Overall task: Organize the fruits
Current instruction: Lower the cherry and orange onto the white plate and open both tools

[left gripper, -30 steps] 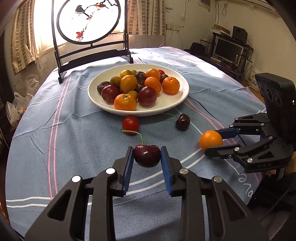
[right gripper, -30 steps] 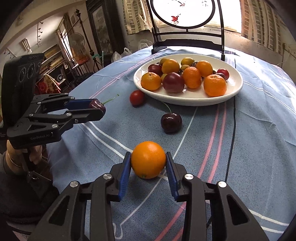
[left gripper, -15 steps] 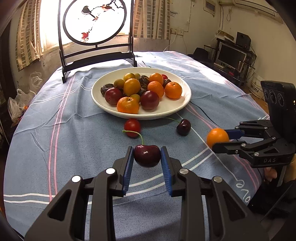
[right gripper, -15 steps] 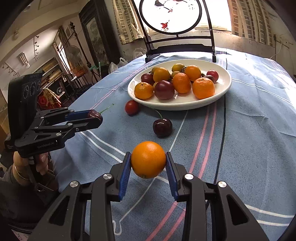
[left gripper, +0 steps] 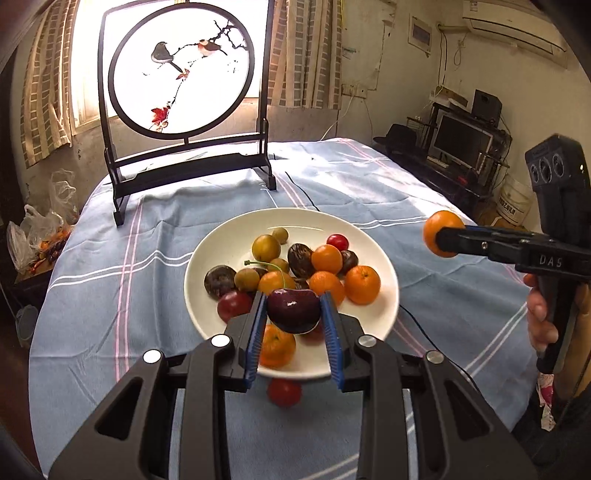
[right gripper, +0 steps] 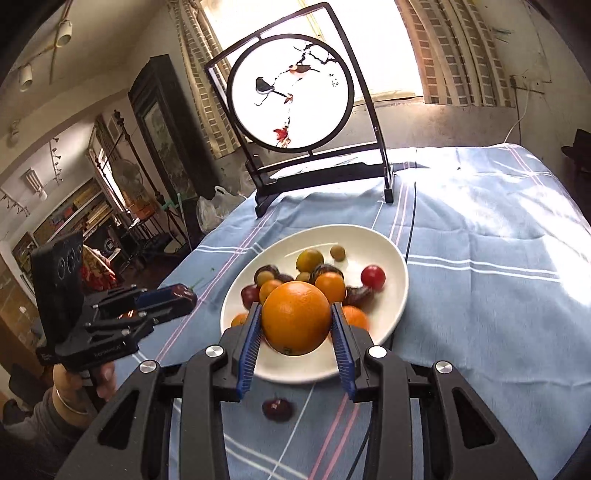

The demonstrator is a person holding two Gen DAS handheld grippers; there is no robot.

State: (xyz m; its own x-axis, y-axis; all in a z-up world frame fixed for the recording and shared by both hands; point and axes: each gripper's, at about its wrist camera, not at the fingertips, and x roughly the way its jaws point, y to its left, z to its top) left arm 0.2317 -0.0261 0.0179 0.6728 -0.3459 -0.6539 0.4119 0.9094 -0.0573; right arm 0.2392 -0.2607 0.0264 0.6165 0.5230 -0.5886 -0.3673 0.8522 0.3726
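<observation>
Claws (left gripper: 293,317) grip fruit over full plate (left gripper: 236,236).

This is a lived-in home, a sitting or dining room. A round desk (left gripper: 110,295) wears a blue cloth with pink and white stripes, and on it stands a decorative screen (left gripper: 183,74) with painted birds in a dark frame. Behind it, checked curtains (left gripper: 299,55) hang at a sunlit window. To one side a computer monitor (left gripper: 461,140) sits on a cluttered stand under a wall air conditioner (left gripper: 513,26). The right wrist view shows a tall dark cabinet (right gripper: 162,122), crowded bookshelves (right gripper: 74,210) and a standing fan (right gripper: 127,177). Plastic bags (left gripper: 33,229) slump on the floor by the wall, whose plaster looks stained and worn.
</observation>
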